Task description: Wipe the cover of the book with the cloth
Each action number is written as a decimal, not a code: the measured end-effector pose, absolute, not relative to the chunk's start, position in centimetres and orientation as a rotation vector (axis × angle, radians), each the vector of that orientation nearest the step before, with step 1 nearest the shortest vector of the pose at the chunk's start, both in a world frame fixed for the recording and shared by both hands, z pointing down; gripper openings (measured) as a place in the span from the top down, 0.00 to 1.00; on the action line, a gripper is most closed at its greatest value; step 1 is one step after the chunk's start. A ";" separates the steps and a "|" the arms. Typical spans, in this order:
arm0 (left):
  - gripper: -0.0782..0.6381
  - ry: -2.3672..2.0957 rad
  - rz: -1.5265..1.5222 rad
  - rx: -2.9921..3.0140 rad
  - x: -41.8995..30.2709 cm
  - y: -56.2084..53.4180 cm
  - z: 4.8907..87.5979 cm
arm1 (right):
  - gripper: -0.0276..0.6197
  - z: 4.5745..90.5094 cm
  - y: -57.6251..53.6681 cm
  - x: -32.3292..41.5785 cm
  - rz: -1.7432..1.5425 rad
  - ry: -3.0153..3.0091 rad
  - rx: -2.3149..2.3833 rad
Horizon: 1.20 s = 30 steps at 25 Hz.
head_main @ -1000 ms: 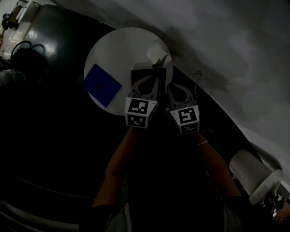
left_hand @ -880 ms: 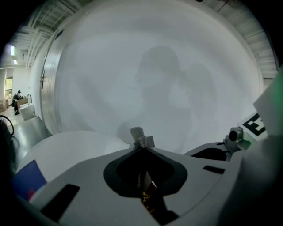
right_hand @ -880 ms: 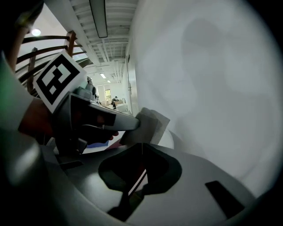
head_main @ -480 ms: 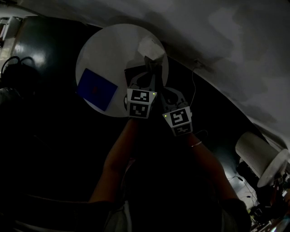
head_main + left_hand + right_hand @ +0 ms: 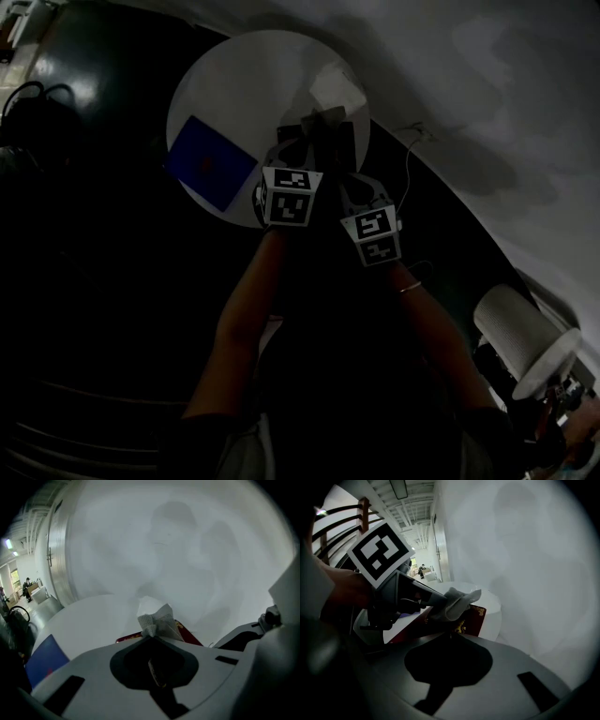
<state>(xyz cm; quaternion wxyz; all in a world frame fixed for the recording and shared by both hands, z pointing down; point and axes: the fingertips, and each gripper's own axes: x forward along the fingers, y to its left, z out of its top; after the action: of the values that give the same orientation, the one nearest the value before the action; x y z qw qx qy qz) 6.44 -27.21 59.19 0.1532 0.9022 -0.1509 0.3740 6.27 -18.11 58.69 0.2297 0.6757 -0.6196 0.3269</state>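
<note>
Left hand-held gripper [image 5: 151,638] with cloth [image 5: 157,618] on book [image 5: 188,636]

Dark red book [image 5: 474,615] with gold emblem; pale grey cloth [image 5: 157,617]; white table [image 5: 234,84]; blue sheet [image 5: 211,161] at left.

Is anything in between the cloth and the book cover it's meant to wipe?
Nothing visible does. The cloth, pinched in the left gripper, is right over the book; the right gripper sits beside it at the book's edge.
</note>
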 end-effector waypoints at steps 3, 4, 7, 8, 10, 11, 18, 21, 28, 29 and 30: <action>0.86 -0.528 1.087 2.556 4.2 -29.0 59.7 | 0.91 59.2 -18.4 6.0 0.905 -1.706 1.818; 0.85 -0.559 1.091 2.546 3.5 -29.6 59.9 | 0.91 59.4 -18.4 5.9 0.908 -1.708 1.806; 0.86 -0.654 1.104 2.503 1.2 -31.1 60.4 | 0.91 59.7 -18.5 5.6 0.920 -1.713 1.775; 0.86 -0.682 1.110 2.486 0.4 -31.5 60.6 | 0.91 59.8 -18.5 5.6 0.923 -1.714 1.767; 0.86 -0.730 1.125 2.456 -1.1 -32.1 61.1 | 0.91 60.1 -18.5 5.5 0.932 -1.716 1.753; 0.86 -0.756 1.129 2.444 -1.8 -32.4 61.3 | 0.91 60.2 -18.4 5.4 0.937 -1.718 1.747; 0.86 -0.952 1.046 2.406 -5.4 -33.7 58.1 | 0.91 59.5 -18.2 5.6 0.927 -1.756 1.742; 0.86 -0.945 0.949 2.448 -4.2 -32.8 55.2 | 0.91 58.6 -17.9 6.2 0.903 -1.768 1.777; 0.86 -0.581 0.909 2.555 3.8 -25.0 53.1 | 0.91 57.5 -14.9 8.9 0.937 -1.682 1.907; 0.85 -0.527 0.921 2.565 4.8 -23.8 53.4 | 0.91 57.3 -14.4 9.3 0.942 -1.665 1.927; 0.86 -0.475 0.933 2.573 5.7 -22.7 53.7 | 0.91 57.3 -13.8 9.6 0.947 -1.646 1.947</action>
<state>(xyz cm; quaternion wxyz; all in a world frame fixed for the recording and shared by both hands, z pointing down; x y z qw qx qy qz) 5.74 -22.69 53.71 0.1807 0.9111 -0.1681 0.3302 9.65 -13.84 57.29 0.2092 0.7000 -0.5918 0.3405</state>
